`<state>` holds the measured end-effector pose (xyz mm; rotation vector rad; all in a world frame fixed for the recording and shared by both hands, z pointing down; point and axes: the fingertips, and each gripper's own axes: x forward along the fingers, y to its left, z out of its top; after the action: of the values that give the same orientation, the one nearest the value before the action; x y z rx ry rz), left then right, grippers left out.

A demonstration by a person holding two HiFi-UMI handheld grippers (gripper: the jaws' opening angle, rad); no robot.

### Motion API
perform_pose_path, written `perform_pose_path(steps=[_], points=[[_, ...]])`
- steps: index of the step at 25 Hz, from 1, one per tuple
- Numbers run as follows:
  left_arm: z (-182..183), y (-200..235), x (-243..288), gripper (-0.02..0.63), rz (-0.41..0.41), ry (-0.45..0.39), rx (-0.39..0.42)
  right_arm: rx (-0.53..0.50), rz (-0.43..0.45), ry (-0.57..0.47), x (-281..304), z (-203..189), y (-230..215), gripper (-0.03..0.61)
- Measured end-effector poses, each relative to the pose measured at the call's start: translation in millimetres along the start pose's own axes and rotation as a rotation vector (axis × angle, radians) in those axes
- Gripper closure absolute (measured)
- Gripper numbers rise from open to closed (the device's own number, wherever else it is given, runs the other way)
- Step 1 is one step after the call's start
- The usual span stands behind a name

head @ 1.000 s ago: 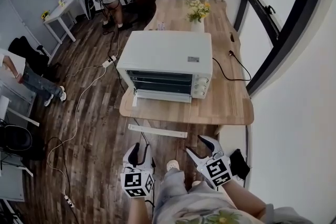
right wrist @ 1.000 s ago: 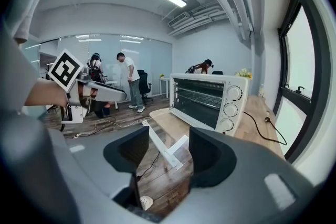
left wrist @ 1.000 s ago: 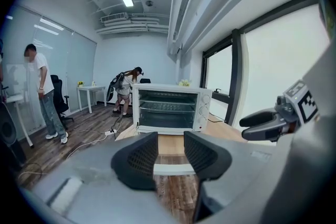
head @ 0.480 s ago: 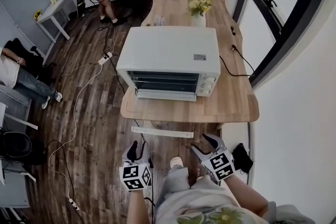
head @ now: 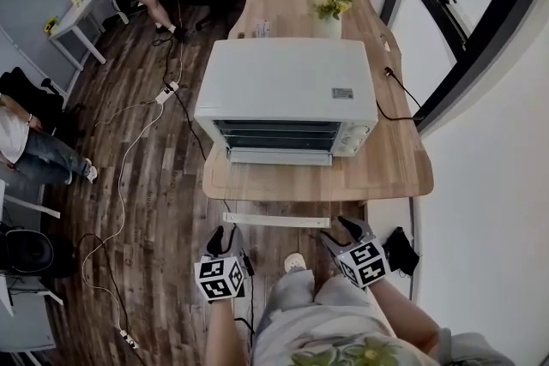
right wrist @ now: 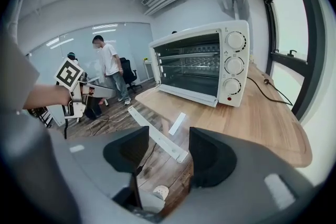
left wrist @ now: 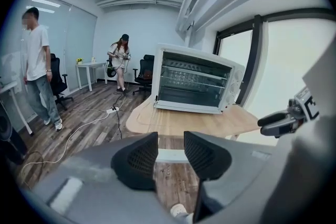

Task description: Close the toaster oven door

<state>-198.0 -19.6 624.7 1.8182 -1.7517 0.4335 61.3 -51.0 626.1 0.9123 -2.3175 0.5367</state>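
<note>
A white toaster oven [head: 287, 90] stands on the wooden table [head: 390, 171], its glass door [head: 279, 156] hanging open over the front edge. The oven [left wrist: 197, 84] also shows in the left gripper view and, with the lowered door [right wrist: 189, 96], in the right gripper view. Both grippers hang low by my legs, well short of the table. My left gripper [head: 225, 243] is open and empty, as its own view [left wrist: 170, 147] confirms. My right gripper [head: 343, 231] is open too, with nothing between its jaws [right wrist: 169, 144].
A vase of flowers [head: 330, 4] stands behind the oven and a black power cord [head: 396, 94] runs off to its right. A white bar [head: 274, 219] lies under the table's front edge. Cables and a power strip [head: 163, 94] cross the floor at left, where people stand and sit.
Both grippers have sunk lower and nearer my legs. The oven sits larger and more centred in the head view. The person at the back has walked to the left.
</note>
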Motion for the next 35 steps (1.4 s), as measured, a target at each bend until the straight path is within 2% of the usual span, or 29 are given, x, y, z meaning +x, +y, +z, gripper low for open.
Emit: perform_pose_path(steps=[7,22,26,30,35], points=[[-15,23,28,0.468,-0.013,0.066,-0.009,0.105,-0.008,0.051,23,-20,-6,0.336],[-64,61,78,0.466,-0.059,0.288,-0.023,0.272,0.009,0.160,58,-57,-26,0.336],[-74,64,85,0.466,-0.095,0.330,-0.059,0.309,0.026,0.187,67,-66,-27,0.337],[-75,64,86,0.465,-0.141,0.336,-0.108,0.331,0.034,0.211,74,-75,-27,0.341],[-77,65,88,0.465,-0.204,0.324,-0.250,0.362,0.059,0.233,79,-83,-25,0.345]])
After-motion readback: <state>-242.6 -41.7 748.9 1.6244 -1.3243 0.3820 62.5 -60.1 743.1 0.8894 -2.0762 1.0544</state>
